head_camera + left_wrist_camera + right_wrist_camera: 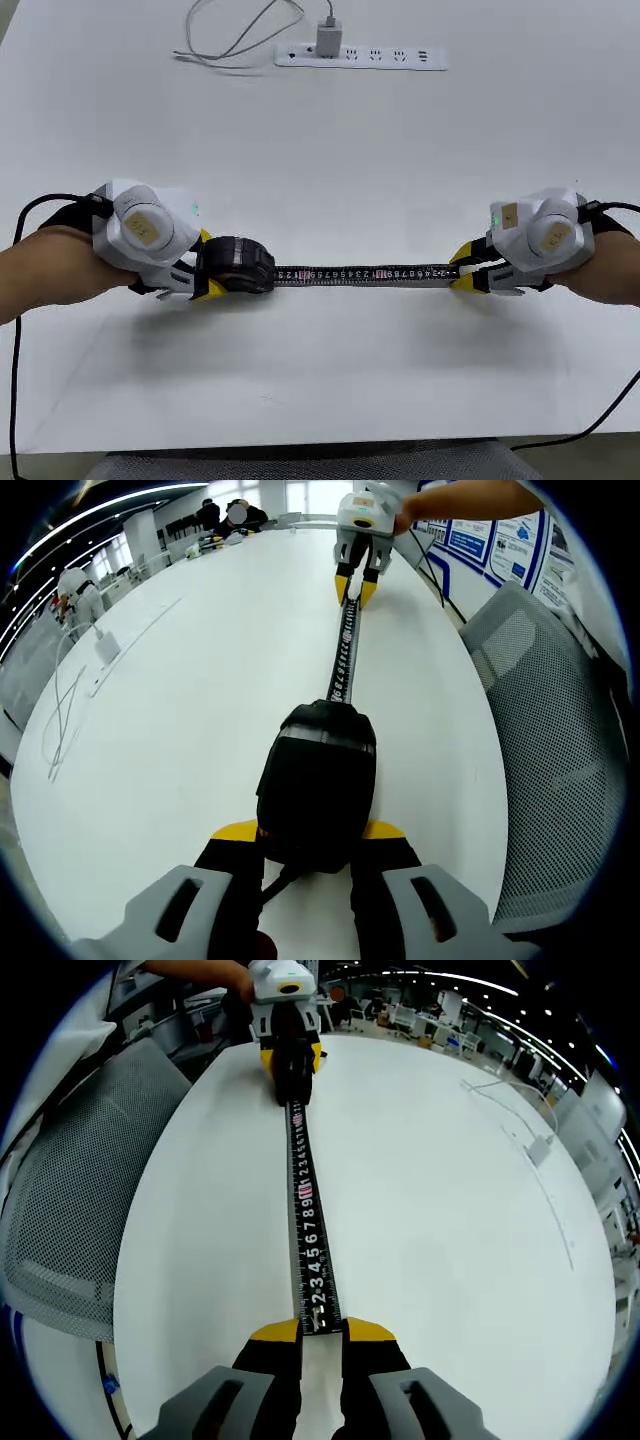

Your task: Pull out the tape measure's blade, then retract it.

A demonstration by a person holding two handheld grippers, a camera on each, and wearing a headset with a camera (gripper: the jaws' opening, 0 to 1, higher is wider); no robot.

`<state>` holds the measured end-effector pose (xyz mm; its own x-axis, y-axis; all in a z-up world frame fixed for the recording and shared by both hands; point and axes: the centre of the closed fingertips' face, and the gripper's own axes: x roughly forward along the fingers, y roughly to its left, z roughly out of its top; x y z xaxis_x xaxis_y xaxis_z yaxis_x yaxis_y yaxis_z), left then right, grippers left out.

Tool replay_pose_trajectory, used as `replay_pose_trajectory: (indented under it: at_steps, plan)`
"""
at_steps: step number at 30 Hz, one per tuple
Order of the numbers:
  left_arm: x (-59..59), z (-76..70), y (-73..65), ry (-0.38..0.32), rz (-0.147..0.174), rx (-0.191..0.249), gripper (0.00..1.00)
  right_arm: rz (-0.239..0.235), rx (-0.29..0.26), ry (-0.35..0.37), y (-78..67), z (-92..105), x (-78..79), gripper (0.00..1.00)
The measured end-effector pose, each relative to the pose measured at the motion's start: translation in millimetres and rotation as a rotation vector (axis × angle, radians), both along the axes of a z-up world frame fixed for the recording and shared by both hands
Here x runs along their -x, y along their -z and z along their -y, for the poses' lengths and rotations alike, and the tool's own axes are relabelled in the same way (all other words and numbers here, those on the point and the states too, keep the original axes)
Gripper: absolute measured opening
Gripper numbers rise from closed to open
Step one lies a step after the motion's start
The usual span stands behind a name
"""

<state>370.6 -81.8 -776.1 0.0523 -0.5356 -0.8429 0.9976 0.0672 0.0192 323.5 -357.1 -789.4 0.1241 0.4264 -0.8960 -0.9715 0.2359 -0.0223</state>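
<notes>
As the blade (365, 273) crosses the white table (400, 150), a mesh chair (300, 465) adjoins.

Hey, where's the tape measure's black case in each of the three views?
Head view: the case is left of centre, in the left gripper.
Left gripper view: the case is low centre, between that view's own jaws.
Right gripper view: the case is near the top, small.
Shared landmark: the blade, stretched from case to right gripper.

The left gripper (208, 265) and right gripper (462, 268) match: rounded pale-grey housings, each with a tan sticker (140, 228) and a small green light (194, 210), and black jaws capped in yellow. A black cable (15, 330) trails from each.
</notes>
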Motion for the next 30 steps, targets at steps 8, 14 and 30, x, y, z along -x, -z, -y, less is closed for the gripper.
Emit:
replay_pose_trajectory:
  at_steps: [8,14,30]
  plan:
    - [0.1,0.6,-0.3,0.012,0.013,-0.003,0.29,-0.003,0.008,0.000,-0.3,-0.5,1.3,0.11]
    - [0.3,1.4,0.5,0.021,0.021,-0.011,0.30,-0.014,0.009,0.029,-0.2,-0.1,0.6,0.14]
    - [0.0,5.7,-6.1,-0.021,-0.008,0.013,0.42,-0.049,-0.066,0.114,-8.1,-9.7,-0.8,0.24]
